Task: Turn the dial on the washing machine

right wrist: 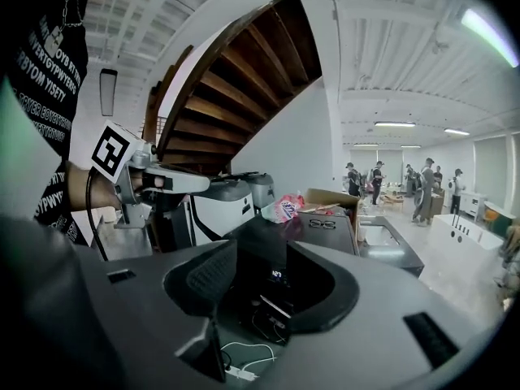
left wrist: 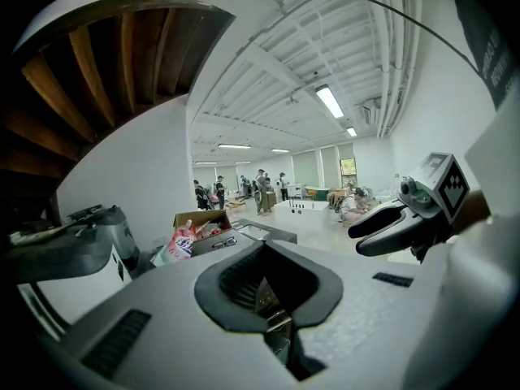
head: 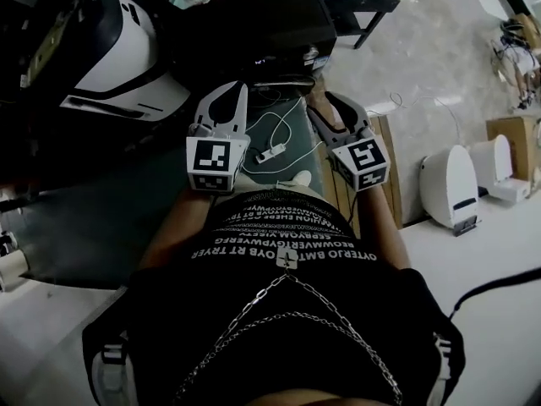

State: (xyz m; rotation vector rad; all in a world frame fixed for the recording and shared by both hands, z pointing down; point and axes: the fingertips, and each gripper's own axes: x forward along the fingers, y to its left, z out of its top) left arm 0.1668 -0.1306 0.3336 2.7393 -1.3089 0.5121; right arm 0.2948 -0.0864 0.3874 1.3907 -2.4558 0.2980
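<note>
A dark machine [head: 254, 24] stands ahead of me, beyond both grippers. The right gripper view shows its black body [right wrist: 280, 246] with a small lit display [right wrist: 277, 276]. I cannot make out a dial. My left gripper [head: 230, 91] is held in the air short of the machine. Its jaws stand apart with nothing between them [left wrist: 268, 279]. My right gripper [head: 336, 100] hangs beside it, a little to the right. It is open and empty too [right wrist: 260, 287], and points at the machine's front. Neither gripper touches anything.
A white appliance [head: 118, 57] sits at the left. A white power strip with its cable [head: 270, 153] lies on the floor below the grippers. A detergent pouch [right wrist: 284, 210] and a pair of glasses [right wrist: 322, 223] lie on the machine's top. White toilets [head: 448, 184] and a cardboard box [head: 516, 138] stand at the right.
</note>
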